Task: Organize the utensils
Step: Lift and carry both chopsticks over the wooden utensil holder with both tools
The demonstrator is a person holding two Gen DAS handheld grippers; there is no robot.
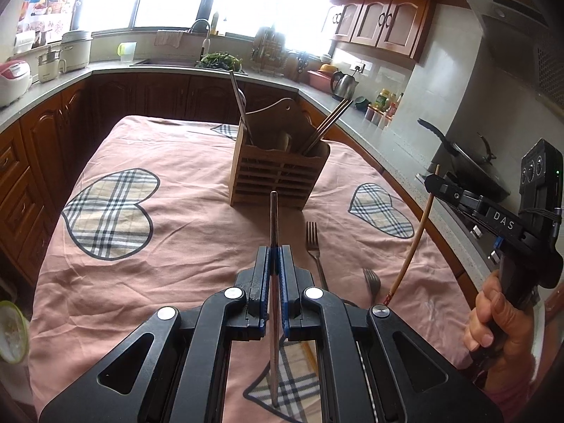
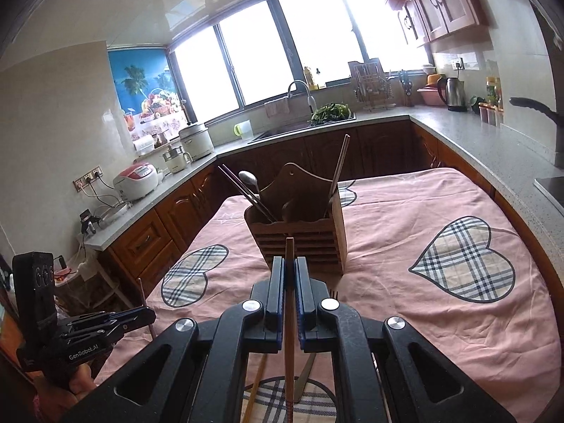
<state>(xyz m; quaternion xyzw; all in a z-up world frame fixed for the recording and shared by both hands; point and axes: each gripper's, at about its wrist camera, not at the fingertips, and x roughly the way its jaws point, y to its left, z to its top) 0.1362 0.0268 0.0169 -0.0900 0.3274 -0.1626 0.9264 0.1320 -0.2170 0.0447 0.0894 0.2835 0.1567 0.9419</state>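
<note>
A wooden utensil holder [image 1: 278,172] stands on the pink cloth, with metal chopsticks [image 1: 329,125] and a spoon in it; it also shows in the right wrist view [image 2: 299,236]. My left gripper [image 1: 275,257] is shut on a metal chopstick [image 1: 274,218], held above the cloth in front of the holder. My right gripper [image 2: 289,264] is shut on a wooden chopstick [image 2: 289,317], also seen from the left wrist view [image 1: 416,232]. Two forks [image 1: 313,246] lie on the cloth between the grippers. Another wooden chopstick [image 2: 255,387] lies under the right gripper.
The table with the pink heart-patterned cloth [image 1: 141,246] is ringed by a kitchen counter [image 1: 380,141]. A wok [image 1: 465,162] sits on the stove at right. Rice cookers [image 2: 135,181] stand on the left counter. A sink with greens [image 2: 329,111] is at the back.
</note>
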